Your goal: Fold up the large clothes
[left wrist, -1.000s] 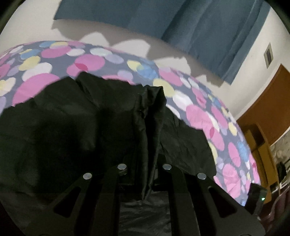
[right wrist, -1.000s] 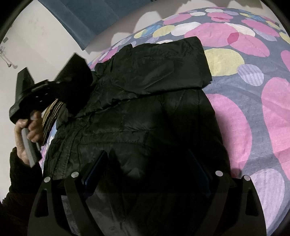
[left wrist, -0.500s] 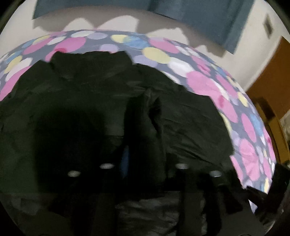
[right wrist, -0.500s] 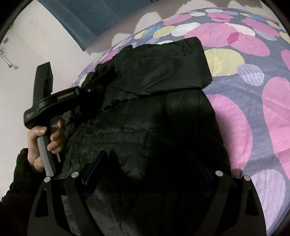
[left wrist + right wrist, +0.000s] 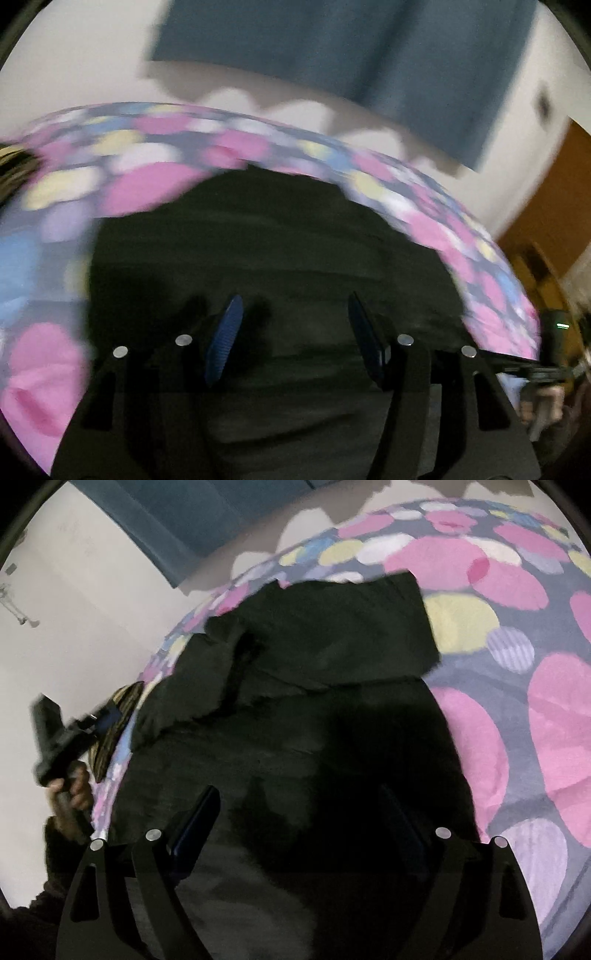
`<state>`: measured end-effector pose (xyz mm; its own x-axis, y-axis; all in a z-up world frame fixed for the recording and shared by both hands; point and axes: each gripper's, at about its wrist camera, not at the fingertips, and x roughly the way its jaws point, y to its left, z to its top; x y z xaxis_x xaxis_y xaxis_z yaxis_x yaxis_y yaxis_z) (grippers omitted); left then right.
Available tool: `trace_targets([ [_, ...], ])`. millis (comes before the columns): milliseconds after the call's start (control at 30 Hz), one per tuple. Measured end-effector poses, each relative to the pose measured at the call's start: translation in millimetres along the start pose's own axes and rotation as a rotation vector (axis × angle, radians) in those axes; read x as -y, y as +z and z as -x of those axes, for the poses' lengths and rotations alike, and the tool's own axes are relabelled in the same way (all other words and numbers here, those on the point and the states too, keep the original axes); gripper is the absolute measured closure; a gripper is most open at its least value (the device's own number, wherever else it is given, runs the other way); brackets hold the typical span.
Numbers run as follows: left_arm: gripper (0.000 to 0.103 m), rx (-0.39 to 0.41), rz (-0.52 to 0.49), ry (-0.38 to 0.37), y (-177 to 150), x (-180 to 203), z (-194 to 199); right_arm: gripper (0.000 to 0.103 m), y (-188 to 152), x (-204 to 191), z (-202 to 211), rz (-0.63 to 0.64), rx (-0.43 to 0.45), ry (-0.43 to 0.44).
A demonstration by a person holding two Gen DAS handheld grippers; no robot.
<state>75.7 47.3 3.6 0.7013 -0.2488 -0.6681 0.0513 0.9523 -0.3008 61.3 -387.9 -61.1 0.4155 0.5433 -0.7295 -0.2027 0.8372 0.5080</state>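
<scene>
A black puffy jacket (image 5: 314, 720) lies spread on a bed with a sheet of pink, yellow and blue dots (image 5: 480, 738). In the left wrist view the jacket (image 5: 277, 240) fills the middle, blurred by motion. My left gripper (image 5: 295, 332) hovers over it with its jaws opening and nothing between the blue pads (image 5: 225, 339). The right wrist view shows this left gripper (image 5: 107, 716) at the bed's left edge, held by a hand (image 5: 74, 790). My right gripper (image 5: 301, 797) stands wide over the jacket's near part, its jaws closing slightly, and its pads do not press on the cloth.
A striped yellow-brown object (image 5: 118, 723) lies at the bed's left edge. A blue curtain (image 5: 351, 55) hangs on the white wall behind the bed. Brown wooden furniture (image 5: 546, 229) stands to the right. The person's other hand (image 5: 543, 402) holds the right gripper at the right edge of the left wrist view.
The left gripper let go of the jacket fold it was pinching, opened, and drew back toward the bed's left edge. The fold now lies on the jacket. The right gripper rose slightly.
</scene>
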Motion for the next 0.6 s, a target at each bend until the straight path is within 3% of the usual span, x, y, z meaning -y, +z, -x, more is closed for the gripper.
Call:
trace_targets([
  [133, 0.043, -0.015, 0.132, 0.082, 1.0, -90.8, 2.5, 0.018, 24.6, -34.9, 1.9, 0.056, 0.03, 0.031],
  [233, 0.043, -0.041, 0.196, 0.097, -0.6, -126.8, -10.5, 0.019, 50.8, -53.5, -25.7, 0.07, 0.0, 0.072],
  [367, 0.037, -0.06, 0.209, 0.109, -1.1, -142.1, -26.7, 0.044, 83.1, -61.9, -85.7, 0.042, -0.079, 0.055],
  [500, 0.034, -0.054, 0.236, 0.078, 0.4, -150.1, -36.5, 0.053, 94.3, -60.0, -125.6, 0.005, -0.137, 0.045],
  [600, 0.036, -0.072, 0.209, 0.102, 3.6, -149.9, -49.9, 0.062, 94.9, -59.0, -140.1, 0.022, -0.159, 0.007],
])
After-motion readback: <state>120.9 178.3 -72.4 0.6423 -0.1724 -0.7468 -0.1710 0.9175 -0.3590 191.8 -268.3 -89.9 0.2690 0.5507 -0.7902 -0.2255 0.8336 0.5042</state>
